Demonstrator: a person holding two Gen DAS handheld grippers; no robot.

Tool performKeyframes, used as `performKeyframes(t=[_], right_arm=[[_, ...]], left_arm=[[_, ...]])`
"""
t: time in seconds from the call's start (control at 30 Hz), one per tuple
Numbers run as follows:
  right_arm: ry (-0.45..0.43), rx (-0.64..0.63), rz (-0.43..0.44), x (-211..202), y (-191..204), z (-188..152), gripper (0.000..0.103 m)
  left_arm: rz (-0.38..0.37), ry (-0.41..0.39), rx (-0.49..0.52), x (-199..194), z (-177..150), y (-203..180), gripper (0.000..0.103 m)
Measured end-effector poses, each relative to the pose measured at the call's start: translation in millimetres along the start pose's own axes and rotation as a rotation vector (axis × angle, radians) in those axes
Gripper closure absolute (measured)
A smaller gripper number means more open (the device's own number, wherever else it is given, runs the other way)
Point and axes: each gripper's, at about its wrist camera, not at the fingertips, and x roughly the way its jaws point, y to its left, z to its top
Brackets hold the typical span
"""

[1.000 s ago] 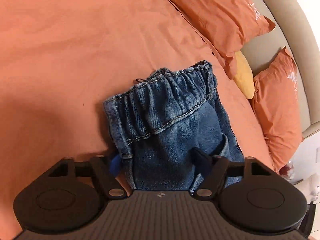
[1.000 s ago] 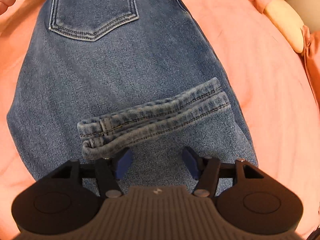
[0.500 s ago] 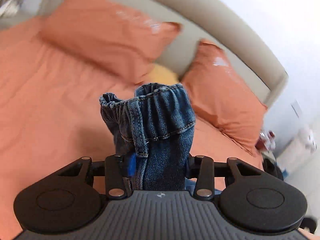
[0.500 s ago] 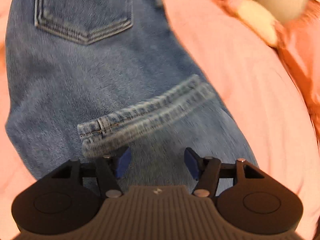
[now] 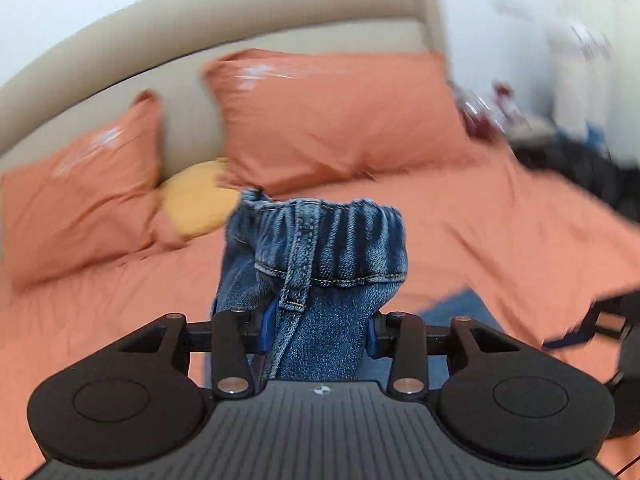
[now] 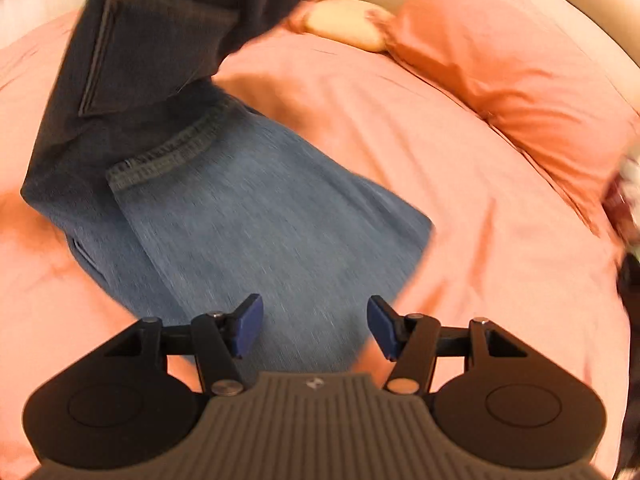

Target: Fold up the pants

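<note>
The blue denim pants (image 6: 248, 216) lie partly on the orange bed. My left gripper (image 5: 316, 332) is shut on their elastic waistband (image 5: 332, 236), which stands bunched between the pads, lifted above the sheet. In the right wrist view the upper part with the back pocket (image 6: 152, 40) hangs raised at the top left, and the leg hems (image 6: 164, 160) lie on the folded lower part. My right gripper (image 6: 316, 330) is open and empty, just above the near edge of the folded denim. It also shows at the right edge of the left wrist view (image 5: 592, 328).
Orange pillows (image 5: 332, 120) and a yellow cushion (image 5: 196, 200) lean on the beige headboard (image 5: 224, 32). The orange sheet (image 6: 480, 240) spreads to the right of the pants. Blurred dark clutter (image 5: 568, 152) sits past the bed's right edge.
My left gripper has closed on the waistband and lifted it, swinging to face the headboard. The upper part of the pants has risen off the bed. My right gripper has drawn back and stayed open.
</note>
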Motion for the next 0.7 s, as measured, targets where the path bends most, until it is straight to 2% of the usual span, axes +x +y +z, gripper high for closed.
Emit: performKeyframes(t=[0.13, 0.2, 0.37, 0.47, 0.53, 0.57, 0.63, 0.7], right_arm=[[0.051, 0.057, -0.013, -1, -5, -29, 0.048], [0.06, 0.08, 0.002, -2, -8, -39, 0.048], [0.073, 0.11, 0.029, 3, -12, -53, 0.048], [0.077, 0.109, 0.035, 4, -11, -56, 0.048], [0.085, 0.118, 0.037, 3, -11, -53, 0.048], [0.087, 0.123, 0.041, 2, -11, -52, 0.048], [0.086, 0.13, 0.048, -3, -9, -50, 0.047], [0.078, 0.14, 0.054, -10, -8, -47, 0.047]], left_arm=[[-0.022, 0.05, 0.179, 26, -24, -72, 0.058], [-0.003, 0.067, 0.268, 32, -46, -99, 0.058], [0.003, 0.13, 0.405, 46, -80, -132, 0.056], [-0.042, 0.211, 0.493, 58, -95, -142, 0.049], [-0.089, 0.213, 0.476, 57, -98, -137, 0.036], [-0.121, 0.213, 0.438, 55, -95, -132, 0.034], [-0.238, 0.219, 0.323, 48, -85, -115, 0.014], [-0.325, 0.214, 0.215, 39, -75, -96, 0.011]])
